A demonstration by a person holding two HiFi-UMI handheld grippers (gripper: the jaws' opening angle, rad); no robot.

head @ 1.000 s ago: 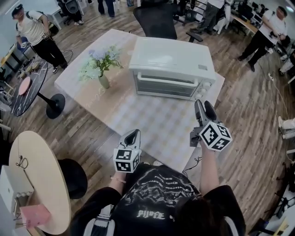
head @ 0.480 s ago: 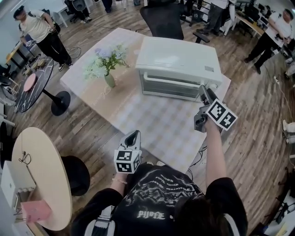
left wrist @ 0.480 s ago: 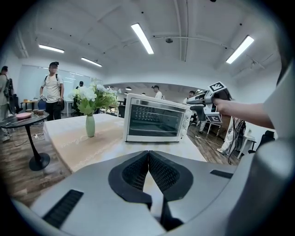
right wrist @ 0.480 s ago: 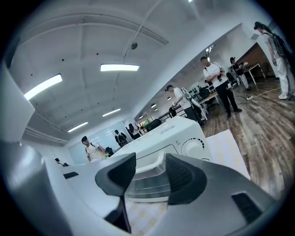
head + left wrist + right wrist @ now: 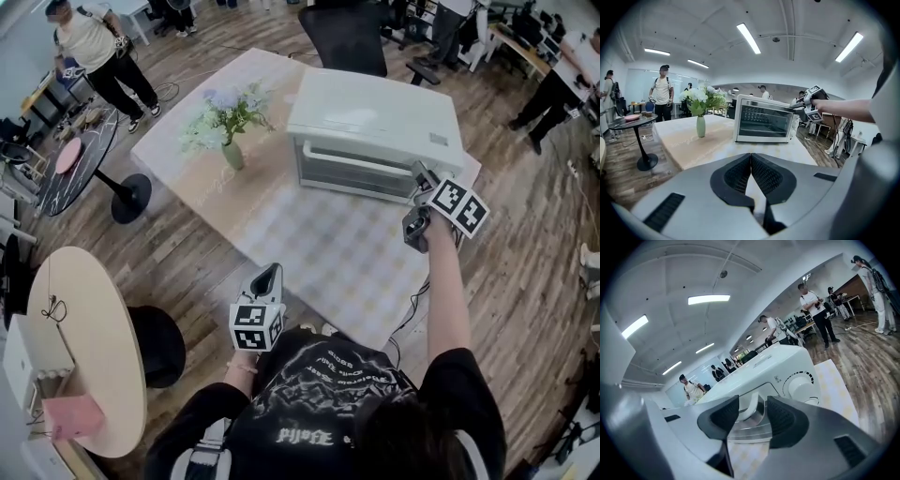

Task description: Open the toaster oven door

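A white toaster oven (image 5: 375,117) stands at the far side of the table (image 5: 309,248), its glass door shut. My right gripper (image 5: 418,172) is at the oven's front right corner, beside the knobs (image 5: 800,383). In the right gripper view the right end of the white door handle (image 5: 749,409) lies between the jaws of the gripper (image 5: 753,401). The jaws are closing, with a gap still showing at each pad. My left gripper (image 5: 268,273) hangs near the table's front edge, well short of the oven (image 5: 764,124), shut (image 5: 751,157) with nothing in it.
A green vase of flowers (image 5: 228,127) stands left of the oven. A black office chair (image 5: 345,37) is behind the table. Two round side tables (image 5: 80,347) (image 5: 70,169) are at the left. Several people stand around the room's edges.
My right gripper has travelled forward from the table's right side up to the oven's front right corner. The left gripper has stayed put.
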